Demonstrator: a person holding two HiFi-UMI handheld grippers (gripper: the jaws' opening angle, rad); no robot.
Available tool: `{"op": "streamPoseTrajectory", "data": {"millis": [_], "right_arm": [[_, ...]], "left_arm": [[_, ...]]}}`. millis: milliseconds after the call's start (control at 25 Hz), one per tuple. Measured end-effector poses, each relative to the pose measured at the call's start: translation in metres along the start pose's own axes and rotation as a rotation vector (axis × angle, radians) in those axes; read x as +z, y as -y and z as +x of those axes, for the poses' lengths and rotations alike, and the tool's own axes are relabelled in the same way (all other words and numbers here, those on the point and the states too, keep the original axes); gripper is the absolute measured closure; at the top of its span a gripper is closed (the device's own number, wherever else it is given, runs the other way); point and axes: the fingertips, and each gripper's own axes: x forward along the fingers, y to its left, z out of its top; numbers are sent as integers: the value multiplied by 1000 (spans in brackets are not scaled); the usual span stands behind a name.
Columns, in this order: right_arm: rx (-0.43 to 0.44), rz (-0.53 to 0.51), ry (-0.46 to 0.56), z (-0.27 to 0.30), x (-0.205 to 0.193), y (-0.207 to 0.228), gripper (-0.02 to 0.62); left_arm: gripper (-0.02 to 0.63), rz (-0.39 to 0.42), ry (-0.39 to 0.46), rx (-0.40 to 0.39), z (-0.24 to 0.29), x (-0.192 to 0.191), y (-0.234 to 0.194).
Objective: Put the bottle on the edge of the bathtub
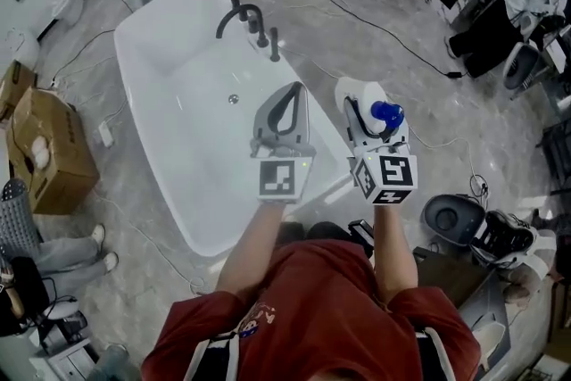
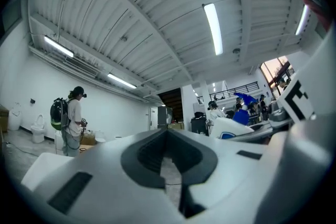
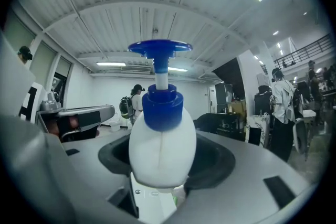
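A white bottle (image 1: pixel 368 99) with a blue pump top (image 1: pixel 387 113) is held in my right gripper (image 1: pixel 369 119), which is shut on its body. In the right gripper view the bottle (image 3: pixel 161 147) stands upright between the jaws, with the pump pointing up. My left gripper (image 1: pixel 289 95) is beside it on the left, shut, with nothing in it; its jaw tips meet in the left gripper view (image 2: pixel 168 132). Both grippers hover level over the near right side of the white bathtub (image 1: pixel 178 85). The left gripper view also catches the bottle (image 2: pixel 233 126) at its right.
A dark faucet (image 1: pixel 248 20) stands on the tub's far right rim. A cardboard box (image 1: pixel 45 152) sits on the floor left of the tub. Cables cross the floor behind it, and dark gear (image 1: pixel 464 223) lies at the right. A person with a backpack (image 2: pixel 71 120) stands farther off.
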Motion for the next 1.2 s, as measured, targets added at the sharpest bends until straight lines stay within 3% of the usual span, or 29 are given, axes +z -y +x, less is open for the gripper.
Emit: {"op": "streamPoseTrajectory", "data": {"millis": [440, 600, 880, 1200], "right_arm": [[188, -12, -39, 65, -15, -13, 324], [241, -12, -62, 81, -27, 3, 324], [314, -13, -104, 105, -51, 19, 324], [408, -11, -177, 128, -95, 17, 324]], "left_arm": [[591, 1, -43, 183, 19, -23, -39], [591, 35, -62, 211, 33, -35, -34], [591, 51, -78, 325, 40, -53, -34], [591, 40, -86, 436, 35, -71, -34]]}}
